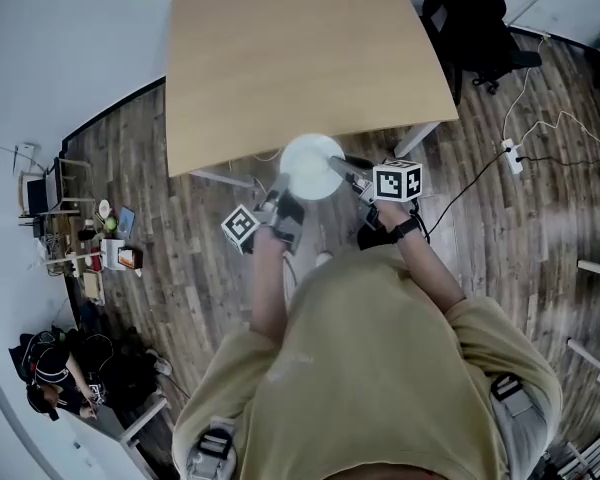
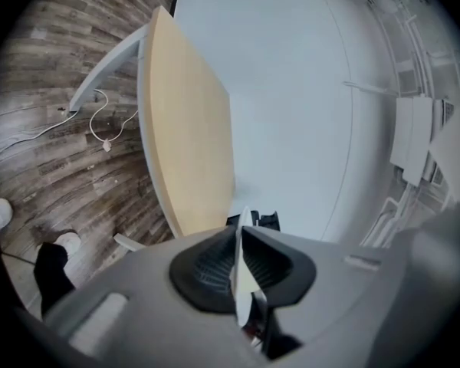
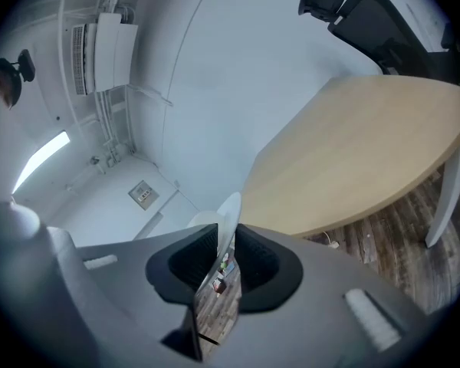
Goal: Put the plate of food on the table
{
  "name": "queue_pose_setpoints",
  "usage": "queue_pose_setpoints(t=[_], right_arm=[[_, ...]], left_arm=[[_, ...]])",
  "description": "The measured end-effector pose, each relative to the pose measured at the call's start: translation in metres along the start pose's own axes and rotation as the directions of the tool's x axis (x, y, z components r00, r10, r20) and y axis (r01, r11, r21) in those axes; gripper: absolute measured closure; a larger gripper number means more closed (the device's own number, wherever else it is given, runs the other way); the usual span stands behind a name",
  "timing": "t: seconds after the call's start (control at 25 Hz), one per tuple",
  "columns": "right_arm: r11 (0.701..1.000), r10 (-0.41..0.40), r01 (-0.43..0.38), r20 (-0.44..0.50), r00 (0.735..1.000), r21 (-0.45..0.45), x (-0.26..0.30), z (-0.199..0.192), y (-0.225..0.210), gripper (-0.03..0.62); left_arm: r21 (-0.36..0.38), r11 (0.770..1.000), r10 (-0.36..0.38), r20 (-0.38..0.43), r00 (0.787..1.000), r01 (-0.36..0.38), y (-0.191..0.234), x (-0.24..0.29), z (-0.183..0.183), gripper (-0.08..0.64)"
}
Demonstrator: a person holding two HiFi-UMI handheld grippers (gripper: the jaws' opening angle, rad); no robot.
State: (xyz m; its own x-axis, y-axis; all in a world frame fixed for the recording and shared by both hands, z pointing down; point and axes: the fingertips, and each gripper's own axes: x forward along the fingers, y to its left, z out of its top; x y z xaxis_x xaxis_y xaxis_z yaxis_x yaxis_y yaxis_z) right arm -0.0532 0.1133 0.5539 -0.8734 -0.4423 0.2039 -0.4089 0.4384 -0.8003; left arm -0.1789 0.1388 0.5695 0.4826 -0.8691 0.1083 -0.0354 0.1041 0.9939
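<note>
A round white plate (image 1: 310,165) hangs at the near edge of the light wooden table (image 1: 300,58), between my two grippers. No food can be made out on it. My left gripper (image 1: 280,196) grips its left rim. In the left gripper view the plate (image 2: 244,278) shows edge-on, pinched between the dark pads of the left gripper (image 2: 241,263). My right gripper (image 1: 352,180) is at the right rim. In the right gripper view that rim (image 3: 228,213) stands between the jaws of the right gripper (image 3: 224,255), with a gap beside it. Whether the plate rests on the table I cannot tell.
A black office chair (image 1: 475,23) stands at the table's far right corner. A power strip with cables (image 1: 512,156) lies on the wood floor to the right. A cluttered low shelf (image 1: 90,238) is at the left, and a person (image 1: 55,373) sits at the lower left.
</note>
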Motion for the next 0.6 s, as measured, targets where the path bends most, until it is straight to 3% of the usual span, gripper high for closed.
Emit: queue_pose_setpoints(t=[0.28, 0.6], right_arm=[[0.999, 0.012, -0.009, 0.041, 0.999, -0.05, -0.032, 0.099, -0.054, 0.515], [1.0, 0.026, -0.026, 0.004, 1.0, 0.008, -0.028, 0.118, -0.1, 0.514]], left_arm=[[0.043, 0.999, -0.021, 0.0, 1.0, 0.021, -0.029, 0.11, -0.025, 0.538], [0.015, 0.999, 0.037, 0.028, 0.999, -0.038, -0.013, 0.146, -0.034, 0.538]])
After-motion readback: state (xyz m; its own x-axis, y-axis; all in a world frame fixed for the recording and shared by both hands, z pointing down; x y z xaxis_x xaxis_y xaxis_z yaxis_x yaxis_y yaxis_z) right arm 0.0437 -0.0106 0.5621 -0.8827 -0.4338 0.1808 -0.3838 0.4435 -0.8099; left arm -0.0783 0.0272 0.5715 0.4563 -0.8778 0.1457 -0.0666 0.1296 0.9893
